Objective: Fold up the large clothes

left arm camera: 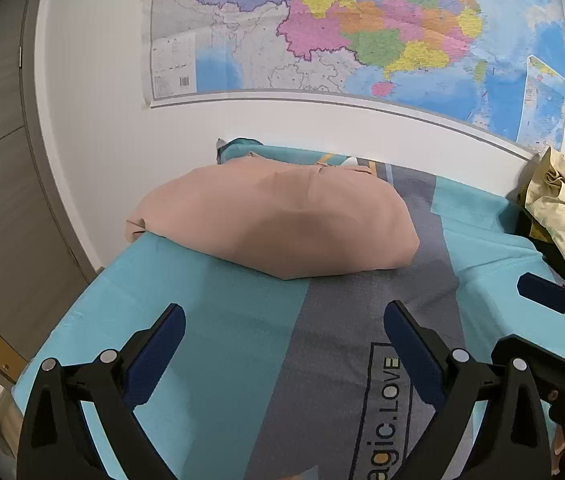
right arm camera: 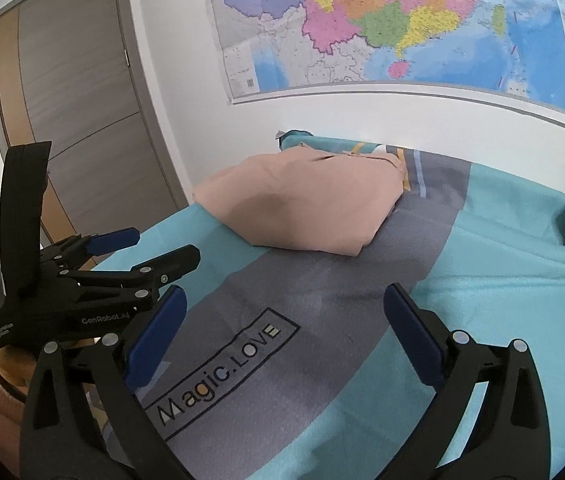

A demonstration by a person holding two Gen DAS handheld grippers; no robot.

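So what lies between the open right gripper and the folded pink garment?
Only bare bedsheet: its grey band with the Magic.LOVE print runs from the right gripper up to the pink garment. The right wrist view shows it.

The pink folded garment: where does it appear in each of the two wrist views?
Left wrist: the pink folded garment lies at centre, slightly left, on the bedsheet's far part.
Right wrist: the garment lies at centre, above the "Magic.LOVE" print.
Shared landmark: the wall map.

A home bedroom: sheeted bed (left arm camera: 242, 320), wall map (left arm camera: 362, 28), wooden door (right arm camera: 74, 80)
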